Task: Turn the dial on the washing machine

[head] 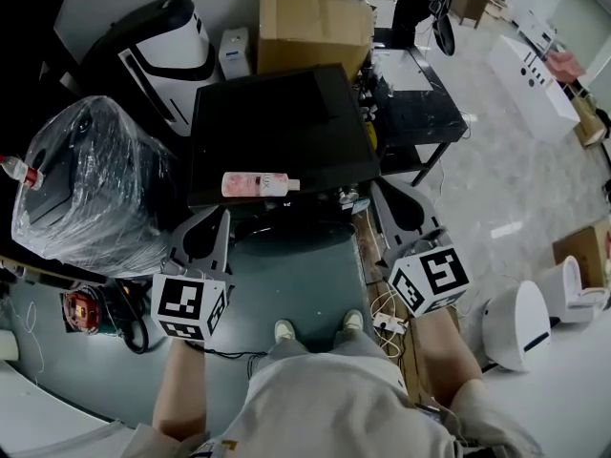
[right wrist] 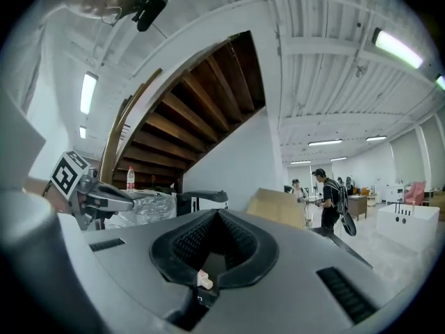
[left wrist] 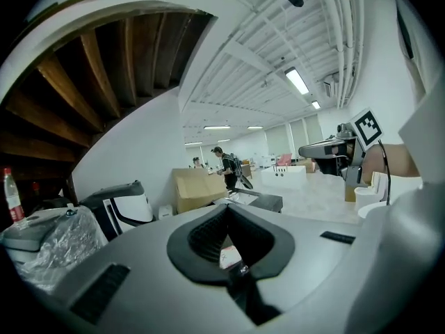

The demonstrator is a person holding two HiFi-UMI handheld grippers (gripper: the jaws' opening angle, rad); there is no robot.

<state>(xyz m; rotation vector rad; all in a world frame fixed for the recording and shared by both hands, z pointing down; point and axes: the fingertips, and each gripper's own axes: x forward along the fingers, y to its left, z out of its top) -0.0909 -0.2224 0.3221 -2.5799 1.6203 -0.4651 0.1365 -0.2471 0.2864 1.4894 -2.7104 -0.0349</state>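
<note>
The washing machine [head: 277, 127] is the black-topped box right in front of me; its dial shows in no view. A pink bottle [head: 258, 185] lies on its side near the top's front edge. My left gripper [head: 225, 215] hovers at the front left corner, jaws together with nothing held. My right gripper [head: 378, 186] hovers at the front right corner, also shut and empty. In the left gripper view the closed jaws [left wrist: 226, 208] frame a bit of the bottle's label [left wrist: 230, 257]. The right gripper view shows closed jaws [right wrist: 219, 213] and the bottle's white cap [right wrist: 204, 280].
A plastic-wrapped appliance [head: 91, 184] stands at left, with a white and black machine [head: 158, 46] behind it. Cardboard boxes [head: 313, 27] sit at the back, a black table [head: 420, 103] at right. Cables [head: 387, 308] and a white round unit [head: 520, 324] lie on the floor.
</note>
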